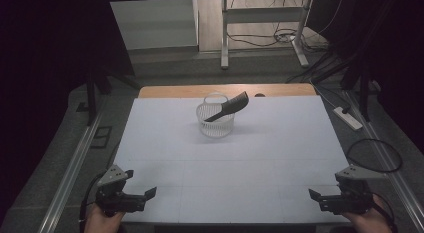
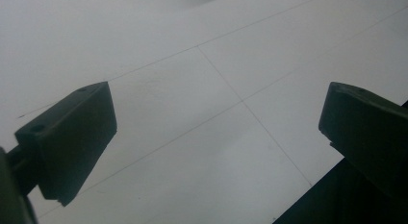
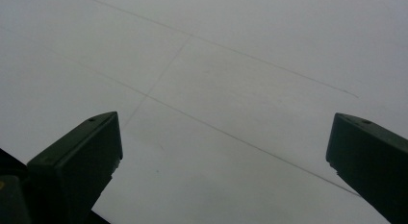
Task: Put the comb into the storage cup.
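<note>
The left gripper (image 1: 142, 197) and the right gripper (image 1: 320, 198) both have their jaws wide apart and hold nothing. The black comb (image 1: 227, 108) is far ahead of both, leaning in a white basket (image 1: 216, 127) on the table (image 1: 250, 158).

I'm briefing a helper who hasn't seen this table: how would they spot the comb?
Start at the white table and look toward its far middle, where a small white mesh basket stands alone. The comb leans in it, one end sticking out over the rim to the right. It is the only dark, long, flat thing there.
</note>
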{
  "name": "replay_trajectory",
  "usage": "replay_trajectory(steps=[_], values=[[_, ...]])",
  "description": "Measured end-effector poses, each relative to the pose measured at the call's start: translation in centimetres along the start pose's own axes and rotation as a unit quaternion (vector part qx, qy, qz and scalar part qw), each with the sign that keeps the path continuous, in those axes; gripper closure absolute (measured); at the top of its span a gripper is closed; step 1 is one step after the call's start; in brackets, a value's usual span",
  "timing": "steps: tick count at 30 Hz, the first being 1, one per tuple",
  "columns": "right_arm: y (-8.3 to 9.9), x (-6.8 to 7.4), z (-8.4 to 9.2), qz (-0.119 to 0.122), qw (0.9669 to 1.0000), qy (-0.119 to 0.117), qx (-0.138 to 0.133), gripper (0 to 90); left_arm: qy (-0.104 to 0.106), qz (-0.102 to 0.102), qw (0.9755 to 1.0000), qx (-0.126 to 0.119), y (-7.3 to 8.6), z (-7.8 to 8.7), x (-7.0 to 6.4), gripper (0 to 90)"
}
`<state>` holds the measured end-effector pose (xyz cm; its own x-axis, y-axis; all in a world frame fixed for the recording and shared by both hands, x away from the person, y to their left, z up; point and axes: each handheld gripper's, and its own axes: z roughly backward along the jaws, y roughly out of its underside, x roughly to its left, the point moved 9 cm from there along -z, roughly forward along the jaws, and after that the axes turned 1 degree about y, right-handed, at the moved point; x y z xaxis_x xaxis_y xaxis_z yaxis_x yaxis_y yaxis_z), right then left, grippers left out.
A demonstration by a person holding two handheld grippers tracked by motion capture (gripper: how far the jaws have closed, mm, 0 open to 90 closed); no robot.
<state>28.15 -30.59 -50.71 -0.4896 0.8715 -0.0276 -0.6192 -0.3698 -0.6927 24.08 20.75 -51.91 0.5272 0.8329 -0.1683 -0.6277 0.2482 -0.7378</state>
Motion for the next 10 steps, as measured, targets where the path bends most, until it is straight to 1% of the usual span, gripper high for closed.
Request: replay_trajectory(steps=[2, 5, 10], values=[[0.27, -0.01, -0.04, 0.008, 0.9998, 0.011, 0.012, 0.0, 0.001, 0.002, 1.0000, 0.000, 0.00, 0.00, 0.01, 0.6], [0.65, 0.06, -0.09, 0.018, 0.9992, 0.020, 0.029, 0.0, 0.001, 0.002, 1.0000, 0.000, 0.01, -0.02, 0.02, 0.6], [0.82, -0.02, -0.12, 0.022, 0.9988, 0.027, 0.035, 0.0, 0.004, 0.003, 1.0000, 0.000, -0.05, -0.05, 0.00, 0.6]])
